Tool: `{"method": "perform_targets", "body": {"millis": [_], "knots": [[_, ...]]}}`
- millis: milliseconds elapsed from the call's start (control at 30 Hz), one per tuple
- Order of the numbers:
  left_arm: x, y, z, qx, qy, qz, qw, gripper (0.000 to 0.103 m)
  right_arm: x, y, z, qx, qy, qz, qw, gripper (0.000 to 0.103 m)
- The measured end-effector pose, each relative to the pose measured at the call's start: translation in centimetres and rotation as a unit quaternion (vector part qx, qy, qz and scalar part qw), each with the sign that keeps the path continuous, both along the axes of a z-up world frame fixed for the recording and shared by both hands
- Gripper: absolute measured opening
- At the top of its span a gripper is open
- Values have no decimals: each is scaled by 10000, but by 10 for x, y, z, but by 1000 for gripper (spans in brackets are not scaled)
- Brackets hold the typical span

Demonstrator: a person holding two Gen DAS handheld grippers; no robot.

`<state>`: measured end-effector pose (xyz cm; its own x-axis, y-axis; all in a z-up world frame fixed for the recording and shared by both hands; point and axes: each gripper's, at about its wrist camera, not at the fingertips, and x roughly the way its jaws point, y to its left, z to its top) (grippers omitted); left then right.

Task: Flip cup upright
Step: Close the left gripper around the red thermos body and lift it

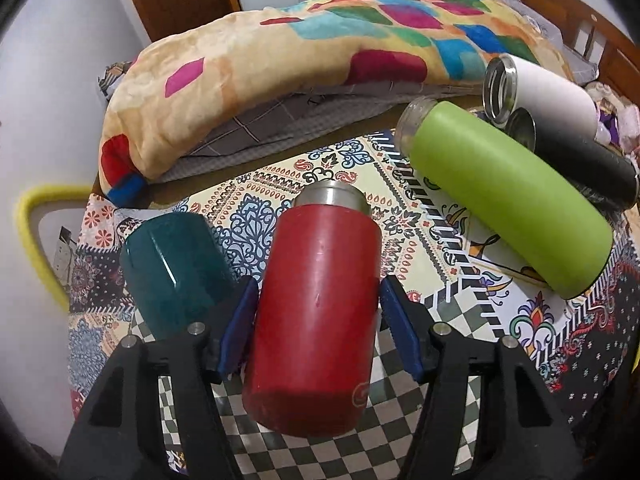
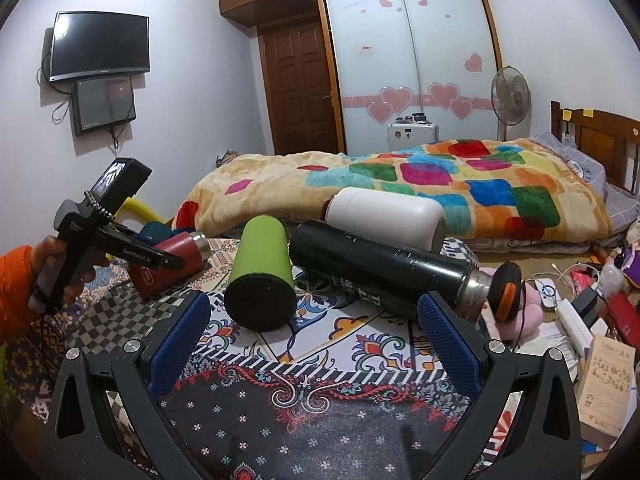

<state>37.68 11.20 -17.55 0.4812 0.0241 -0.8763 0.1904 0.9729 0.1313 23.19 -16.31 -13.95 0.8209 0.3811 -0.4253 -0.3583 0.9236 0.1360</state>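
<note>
A red cup [image 1: 316, 312] with a steel neck lies on its side on the patterned cloth [image 1: 360, 184], mouth pointing away. My left gripper [image 1: 318, 312] straddles its body, blue pads just off both sides, so it is open. The right wrist view shows the same red cup [image 2: 176, 260] tilted between the left gripper's [image 2: 168, 260] fingers. My right gripper [image 2: 314, 336] is open and empty above the cloth, short of a green cup [image 2: 262, 276] and a black flask [image 2: 384, 272], both lying down.
A teal cup [image 1: 172, 272] lies left of the red one. The green cup [image 1: 508, 208], a white cup [image 1: 544, 96] and the black flask [image 1: 580, 160] lie at the right. A colourful blanket [image 1: 280, 64] is behind. Clutter and a box [image 2: 604, 388] sit right.
</note>
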Motion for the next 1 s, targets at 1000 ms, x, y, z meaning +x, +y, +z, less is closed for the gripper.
{"method": "perform_targets", "body": {"millis": [1000], "knots": [[-70, -47, 16, 117, -9, -352, 9993, 62, -9, -1, -2, -75, 88, 10, 9999, 103]]}}
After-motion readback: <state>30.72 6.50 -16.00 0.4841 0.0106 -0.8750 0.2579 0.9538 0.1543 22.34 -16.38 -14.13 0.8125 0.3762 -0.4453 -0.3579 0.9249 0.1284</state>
